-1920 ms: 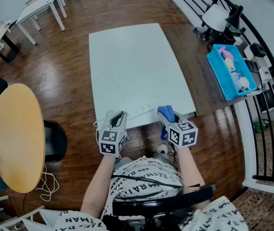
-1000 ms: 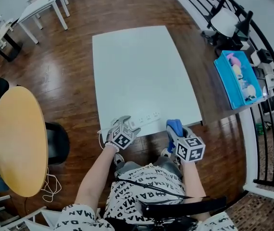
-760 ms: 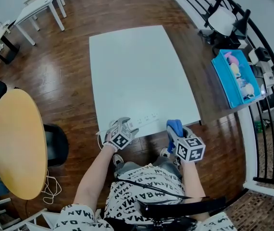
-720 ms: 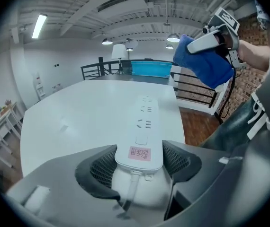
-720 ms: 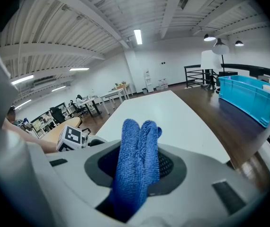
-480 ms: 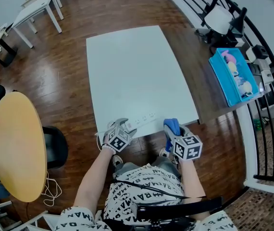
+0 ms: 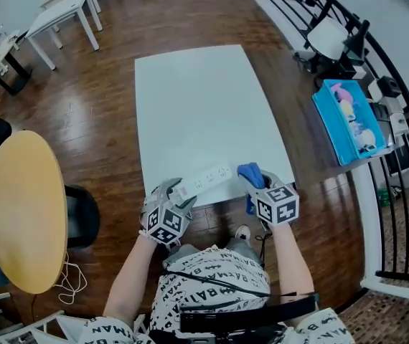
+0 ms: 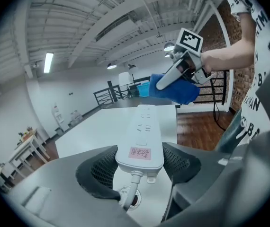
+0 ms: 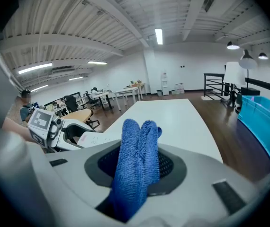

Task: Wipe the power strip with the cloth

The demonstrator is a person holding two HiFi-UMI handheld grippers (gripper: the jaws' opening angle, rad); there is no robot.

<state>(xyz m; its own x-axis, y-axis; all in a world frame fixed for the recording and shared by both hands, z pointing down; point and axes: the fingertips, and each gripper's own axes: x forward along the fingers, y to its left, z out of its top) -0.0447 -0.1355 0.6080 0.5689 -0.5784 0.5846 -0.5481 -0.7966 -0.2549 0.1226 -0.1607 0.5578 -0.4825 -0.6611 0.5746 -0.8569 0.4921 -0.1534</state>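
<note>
The white power strip (image 7: 203,179) is held at its cord end by my left gripper (image 7: 176,190), just above the front edge of the white table (image 7: 197,106). In the left gripper view both pads press on the power strip (image 8: 144,126), whose sockets point away from my left gripper (image 8: 139,167). My right gripper (image 7: 256,185) is shut on a folded blue cloth (image 7: 247,170) close to the strip's far end; whether they touch I cannot tell. The right gripper view shows the cloth (image 9: 135,145) standing up between the jaws, with the strip (image 9: 92,137) at lower left.
A blue bin (image 7: 348,120) with small items stands on a dark bench at the right, beside a black railing (image 7: 398,170). A round wooden table (image 7: 21,206) and a black chair (image 7: 82,210) are at the left. White desks (image 7: 61,6) stand far left.
My left gripper has closed on the strip's cord end and raised it off the table's front edge. The right gripper with the cloth has moved slightly toward the strip's far end.
</note>
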